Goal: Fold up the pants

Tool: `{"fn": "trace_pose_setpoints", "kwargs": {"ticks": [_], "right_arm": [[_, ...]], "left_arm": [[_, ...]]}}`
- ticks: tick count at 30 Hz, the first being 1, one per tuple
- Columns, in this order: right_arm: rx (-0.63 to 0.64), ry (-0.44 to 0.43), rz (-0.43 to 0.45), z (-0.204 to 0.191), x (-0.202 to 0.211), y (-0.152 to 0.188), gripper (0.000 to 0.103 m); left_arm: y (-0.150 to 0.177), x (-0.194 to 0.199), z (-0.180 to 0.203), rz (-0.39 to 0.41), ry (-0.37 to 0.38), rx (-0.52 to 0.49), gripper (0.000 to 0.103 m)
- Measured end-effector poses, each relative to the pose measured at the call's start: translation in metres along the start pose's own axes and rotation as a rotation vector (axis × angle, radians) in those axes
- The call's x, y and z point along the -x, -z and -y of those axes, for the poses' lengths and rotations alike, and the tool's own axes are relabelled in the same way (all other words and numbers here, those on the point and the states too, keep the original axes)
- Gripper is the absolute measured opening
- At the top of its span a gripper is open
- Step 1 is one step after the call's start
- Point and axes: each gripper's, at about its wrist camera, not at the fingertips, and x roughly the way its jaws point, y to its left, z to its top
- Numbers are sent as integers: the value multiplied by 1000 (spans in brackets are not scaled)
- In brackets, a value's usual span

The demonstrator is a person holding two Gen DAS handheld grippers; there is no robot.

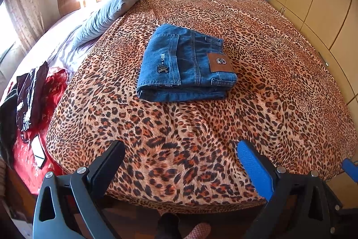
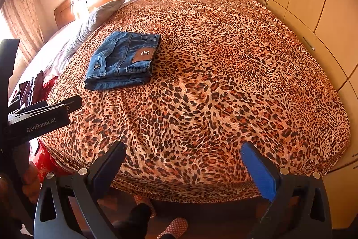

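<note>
Printed in pale letters "GenRobot.AI", on the black housing of the left gripper (image 2: 73,104), seen at the left edge of the right wrist view. On the folded jeans (image 1: 185,64): small white lettering on the back pocket above a metal X-shaped emblem (image 1: 163,69), too small to read with certainty; upside-down letters "ONG" on a small tab (image 1: 168,85) at the pocket's lower hem; brown leather patch (image 1: 220,62) at the waistband with a round metal logo, its characters not legible. Same patch and emblem in the right wrist view, likewise unreadable
</note>
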Motion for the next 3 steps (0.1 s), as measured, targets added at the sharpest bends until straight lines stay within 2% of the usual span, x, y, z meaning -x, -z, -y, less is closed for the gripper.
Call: {"fn": "trace_pose_setpoints", "kwargs": {"ticks": [3], "right_arm": [[-4,1,-7,1,-3,-1,103]], "left_arm": [[-3,-3,0,-5,-6,2,102]]}}
